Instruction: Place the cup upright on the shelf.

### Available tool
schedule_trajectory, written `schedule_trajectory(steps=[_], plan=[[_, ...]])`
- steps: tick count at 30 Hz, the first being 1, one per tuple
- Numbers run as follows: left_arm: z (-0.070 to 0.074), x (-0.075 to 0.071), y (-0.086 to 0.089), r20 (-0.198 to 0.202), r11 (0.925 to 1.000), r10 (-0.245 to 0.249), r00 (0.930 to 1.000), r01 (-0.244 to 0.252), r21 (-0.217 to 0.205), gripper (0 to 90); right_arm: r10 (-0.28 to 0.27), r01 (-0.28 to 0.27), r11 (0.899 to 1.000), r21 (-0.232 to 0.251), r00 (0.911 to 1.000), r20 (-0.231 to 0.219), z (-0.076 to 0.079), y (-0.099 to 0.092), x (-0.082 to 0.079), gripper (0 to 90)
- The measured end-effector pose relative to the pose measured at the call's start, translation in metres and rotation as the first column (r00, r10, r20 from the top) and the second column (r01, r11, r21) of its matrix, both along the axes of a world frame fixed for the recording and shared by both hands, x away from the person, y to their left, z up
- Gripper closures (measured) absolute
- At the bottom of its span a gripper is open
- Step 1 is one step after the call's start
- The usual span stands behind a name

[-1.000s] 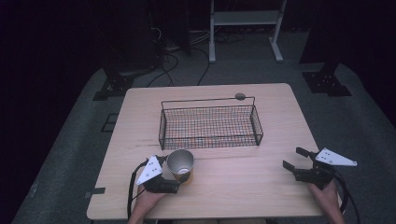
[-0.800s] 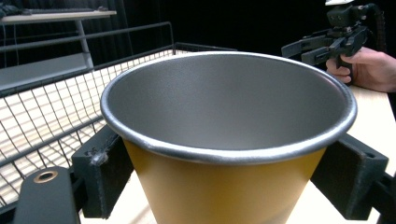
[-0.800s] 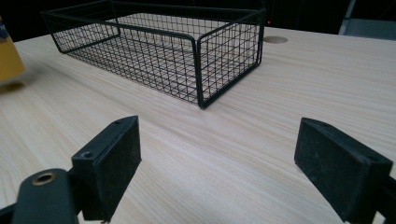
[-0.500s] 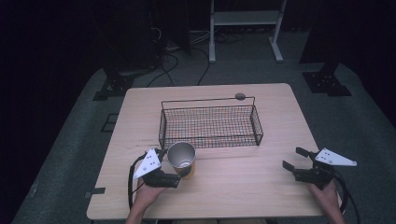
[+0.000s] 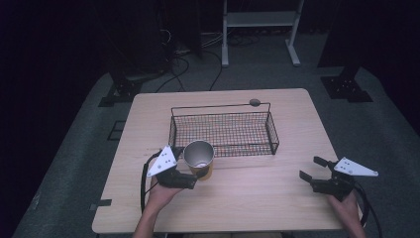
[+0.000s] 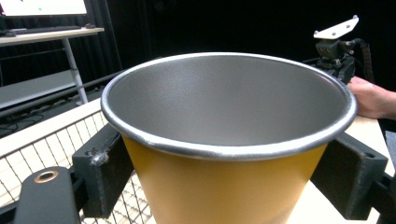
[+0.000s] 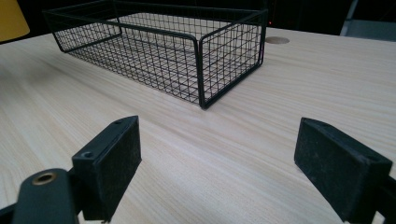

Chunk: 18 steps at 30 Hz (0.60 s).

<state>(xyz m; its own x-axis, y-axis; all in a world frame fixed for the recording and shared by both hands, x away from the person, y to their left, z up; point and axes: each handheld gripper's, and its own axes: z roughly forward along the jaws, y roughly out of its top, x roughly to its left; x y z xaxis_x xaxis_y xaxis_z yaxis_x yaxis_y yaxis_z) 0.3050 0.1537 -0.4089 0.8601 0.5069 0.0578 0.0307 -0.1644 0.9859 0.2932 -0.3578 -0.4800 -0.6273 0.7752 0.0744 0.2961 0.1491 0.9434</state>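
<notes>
Moved since earlier frame: the cup [image 5: 198,157] and the left gripper [image 5: 190,171] have travelled up the high view, from low left of centre toward the near wall of the wire basket [image 5: 222,130]; the right gripper [image 5: 311,168] has stayed where it was at the lower right.
Left tongs: clenched on the cup; in the left gripper view one black jaw presses each side of the yellow wall of the cup [image 6: 219,186], just under its metal rim.
Right tongs: released, jaws spread wide over bare table [image 7: 196,154], grasping nothing.
Cup position: left of centre in the high view, mouth up, lifted and overlapping the front left corner of the basket; whether its base clears the wire I cannot tell.
Cup contents: grey metal inside, looks empty.
Basket: centre of the table [image 5: 257,193], nothing in it; in the right gripper view the basket [image 7: 187,51] fills the upper left.
Done so far: by my reading, the cup is grasped and carried to the basket edge.
Left to do: likely carry it over the near wall, lower it inside, let go.
</notes>
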Motion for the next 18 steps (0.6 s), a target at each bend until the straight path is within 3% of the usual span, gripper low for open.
schedule_trajectory(steps=[15,18], plan=[[0.023,0.021,-0.008,0.010,0.9998,-0.013,0.9999,0.013,0.013,14.7,-0.003,0.003,1.000,0.002,1.0000,-0.004,0.000,0.000,0.000,13.7],[0.027,0.027,-0.009,0.008,0.9999,-0.016,0.9998,0.016,-0.002,14.7,-0.003,0.003,1.000,-0.001,1.0000,-0.003,0.000,0.000,0.000,13.7]])
